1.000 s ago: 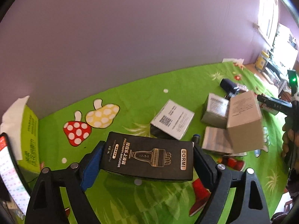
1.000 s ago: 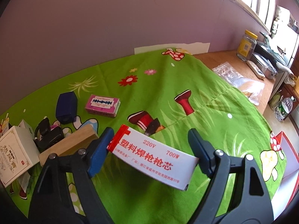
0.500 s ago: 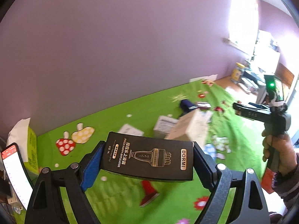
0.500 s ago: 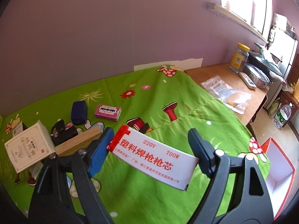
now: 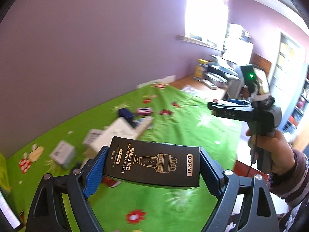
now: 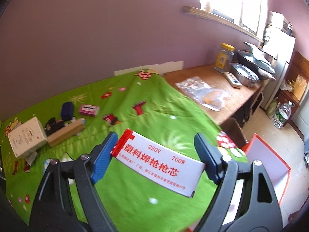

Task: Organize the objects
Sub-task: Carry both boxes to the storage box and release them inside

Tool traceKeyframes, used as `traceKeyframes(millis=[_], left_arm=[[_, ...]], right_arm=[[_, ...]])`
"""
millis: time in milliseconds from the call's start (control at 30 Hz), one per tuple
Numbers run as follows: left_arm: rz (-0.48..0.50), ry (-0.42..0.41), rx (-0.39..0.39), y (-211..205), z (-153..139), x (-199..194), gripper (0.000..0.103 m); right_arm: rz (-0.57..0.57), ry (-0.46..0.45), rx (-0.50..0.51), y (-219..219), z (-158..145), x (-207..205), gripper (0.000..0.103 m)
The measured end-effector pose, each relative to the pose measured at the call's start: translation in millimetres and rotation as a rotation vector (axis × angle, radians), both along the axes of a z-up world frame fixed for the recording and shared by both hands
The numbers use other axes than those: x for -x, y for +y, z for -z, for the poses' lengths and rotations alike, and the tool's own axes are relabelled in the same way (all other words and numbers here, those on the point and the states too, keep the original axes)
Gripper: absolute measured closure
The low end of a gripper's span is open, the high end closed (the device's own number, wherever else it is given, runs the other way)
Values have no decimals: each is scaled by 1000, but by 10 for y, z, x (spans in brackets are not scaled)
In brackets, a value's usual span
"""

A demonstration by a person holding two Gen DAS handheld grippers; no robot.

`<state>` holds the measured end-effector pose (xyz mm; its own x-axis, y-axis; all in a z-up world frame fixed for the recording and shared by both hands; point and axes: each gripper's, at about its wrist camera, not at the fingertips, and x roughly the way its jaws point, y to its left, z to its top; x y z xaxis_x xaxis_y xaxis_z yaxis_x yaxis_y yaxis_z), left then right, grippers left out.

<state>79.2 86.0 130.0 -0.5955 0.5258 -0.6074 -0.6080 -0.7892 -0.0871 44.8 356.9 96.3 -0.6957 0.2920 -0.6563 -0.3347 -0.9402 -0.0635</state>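
- Boxes are what this job is about, and two of them are in the air right now, one in each tool.
- Left tool (image 5: 151, 166): its blue pads are clamped on the short ends of the black DORMI box (image 5: 154, 166), label up, held above the green cloth (image 5: 173, 203) that covers the table.
- Right tool (image 6: 154, 160): closed on the white box with red lettering (image 6: 158, 162), gripped end to end and tilted down to the right, near the table's right-hand edge.
- From the left wrist view, the person's right hand (image 5: 274, 150) shows on the handle of the other tool, out over the right side of the table.
- On the cloth toward the far left corner, the rest wait: a pale carton (image 6: 27, 137), a wooden block (image 6: 66, 133), a dark blue box (image 6: 67, 110), a pink packet (image 6: 89, 109).
- Beyond the cloth, the bare wooden end of the table (image 6: 222, 89) carries a plastic bag (image 6: 204, 92) and a yellow-lidded jar (image 6: 225, 57).
- Step in hand, as I read it: carrying both boxes off to a drop spot.
- Red-edged open box (image 6: 270, 164) sits below the table's right-hand edge, and looks the likely target, though that's my guess.
- Next move calls for bringing each box level over the opening, lowering before letting go, and keeping the two tools apart so they don't knock together.
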Motion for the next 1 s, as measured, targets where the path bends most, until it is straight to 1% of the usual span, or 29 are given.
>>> traceKeyframes(millis=[233,333,400,500,600,767,867,1000], left_arm=[[118,8,2,548,48,-197,15],[174,-5,-9,793,121,-269,15],[210,-7,-13,965,183,-323,15],[264,-24,-16,1210,301,-380,15],[319,-31,-3,1469,437,-471,15],[417,-37,41,1867,664,-634,15],[453,-39,52,2034,761,-703,15],[502,-32,80,2250,912,-775,15]], right_arm=[[87,-19,-10,404,21,-316,20],[124,-34,-24,577,52,-451,20],[157,-49,-17,737,93,-551,20],[205,-80,-8,969,191,-683,20],[256,-112,11,1196,319,-808,20],[324,-154,44,1500,502,-1005,20],[367,-183,54,1678,636,-1110,20],[394,-213,80,1825,802,-1194,20]])
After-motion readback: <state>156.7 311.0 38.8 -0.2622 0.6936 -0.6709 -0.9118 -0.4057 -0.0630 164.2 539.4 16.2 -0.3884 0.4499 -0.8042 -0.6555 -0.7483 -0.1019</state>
